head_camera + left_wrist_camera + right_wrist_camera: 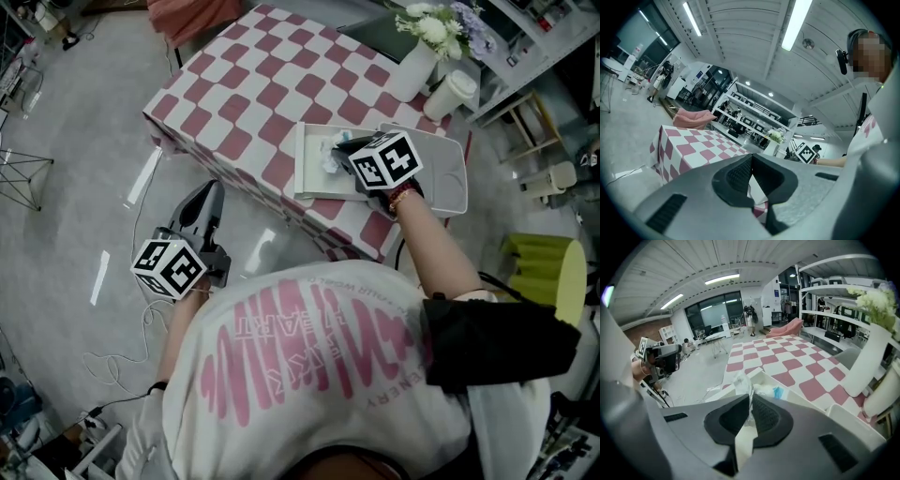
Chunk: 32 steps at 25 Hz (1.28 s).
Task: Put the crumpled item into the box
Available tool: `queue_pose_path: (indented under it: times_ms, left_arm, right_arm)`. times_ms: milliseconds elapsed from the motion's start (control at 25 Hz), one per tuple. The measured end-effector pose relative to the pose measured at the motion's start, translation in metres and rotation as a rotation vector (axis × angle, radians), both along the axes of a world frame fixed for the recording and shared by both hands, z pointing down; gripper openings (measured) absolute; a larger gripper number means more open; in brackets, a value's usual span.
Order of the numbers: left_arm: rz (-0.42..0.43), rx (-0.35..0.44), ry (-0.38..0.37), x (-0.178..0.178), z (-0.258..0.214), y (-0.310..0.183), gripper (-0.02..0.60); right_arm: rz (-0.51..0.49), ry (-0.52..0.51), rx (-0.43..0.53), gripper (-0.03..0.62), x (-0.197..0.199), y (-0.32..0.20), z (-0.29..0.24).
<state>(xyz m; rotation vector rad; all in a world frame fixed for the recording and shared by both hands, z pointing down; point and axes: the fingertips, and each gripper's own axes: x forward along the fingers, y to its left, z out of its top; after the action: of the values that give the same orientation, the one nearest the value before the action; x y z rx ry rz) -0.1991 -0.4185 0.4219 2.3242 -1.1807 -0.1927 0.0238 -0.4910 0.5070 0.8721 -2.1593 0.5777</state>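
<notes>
A white open box (307, 161) stands near the front edge of the pink-checked table (272, 84). My right gripper (341, 150) hangs over the box, pointing steeply down. In the right gripper view its jaws (750, 399) are shut on a crumpled clear wrapper (740, 381), which sticks up past the tips above the box wall (799, 401). White and blue crumpled stuff (772, 391) lies inside the box just beyond it. My left gripper (210, 192) is off the table, low over the floor to the left, shut with nothing in it (751, 159).
A larger white tray (448, 178) adjoins the box on the right. A white vase of flowers (414, 64) and a paper cup (450, 94) stand at the table's far corner. A green stool (548, 267) stands at the right, and cables (117, 361) lie on the floor.
</notes>
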Motion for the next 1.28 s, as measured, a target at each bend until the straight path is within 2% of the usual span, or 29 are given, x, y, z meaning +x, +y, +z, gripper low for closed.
queue_pose_path:
  times_ms: [200,440,1280]
  left_arm:
    - [-0.037,-0.018,-0.003,-0.011,0.007,0.000,0.008]
    - [-0.073,-0.065,-0.006,-0.020,0.024,0.003,0.008]
    - [-0.089,-0.082,0.000,-0.028,0.035,0.008,0.008]
  right_arm:
    - [-0.080,0.055,-0.110,0.016,-0.009,0.000,0.021]
    - [-0.081,0.111,-0.181,0.016,-0.010,0.002,0.043]
    - [-0.025,0.154,-0.224,0.017,-0.007,0.002,0.067]
